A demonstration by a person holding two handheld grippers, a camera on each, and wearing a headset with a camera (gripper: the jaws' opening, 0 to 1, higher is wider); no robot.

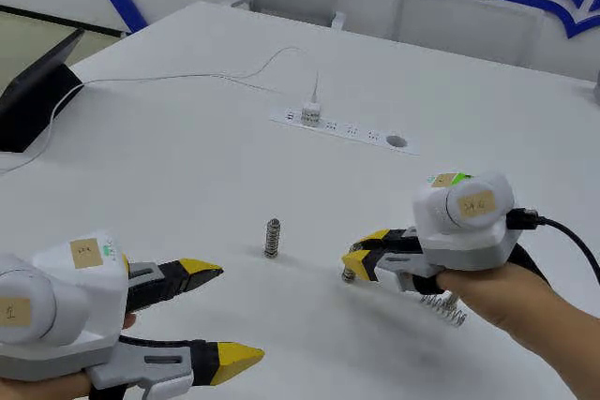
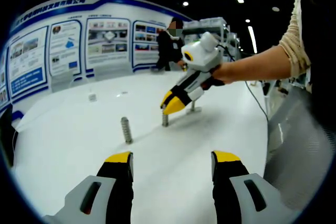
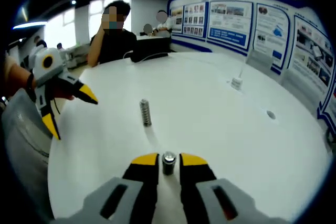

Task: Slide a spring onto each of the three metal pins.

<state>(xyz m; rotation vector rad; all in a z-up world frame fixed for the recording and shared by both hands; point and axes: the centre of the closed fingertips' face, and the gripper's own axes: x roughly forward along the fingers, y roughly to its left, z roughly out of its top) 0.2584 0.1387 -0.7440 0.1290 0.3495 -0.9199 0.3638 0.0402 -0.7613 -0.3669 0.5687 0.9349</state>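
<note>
Surface: white table (image 1: pixel 187 138), spring-wrapped pin (image 1: pixel 272 237) at centre.
Left gripper (image 1: pixel 232 314): seven o'clock, jaws wide apart.
Right gripper (image 1: pixel 361 259): four o'clock, clamped on second pin (image 3: pixel 168 160).

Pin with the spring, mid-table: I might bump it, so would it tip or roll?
Pin stands upright, tall and narrow on the table, so a sideways push probably topples it. Being round, it would likely roll once down. Looks metal, so probably stiff and heavy for its size.

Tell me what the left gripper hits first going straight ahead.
Probably the right gripper and the pin it closes on; in the left gripper view the sprung pin stands left of that line. Depth is unclear.
</note>
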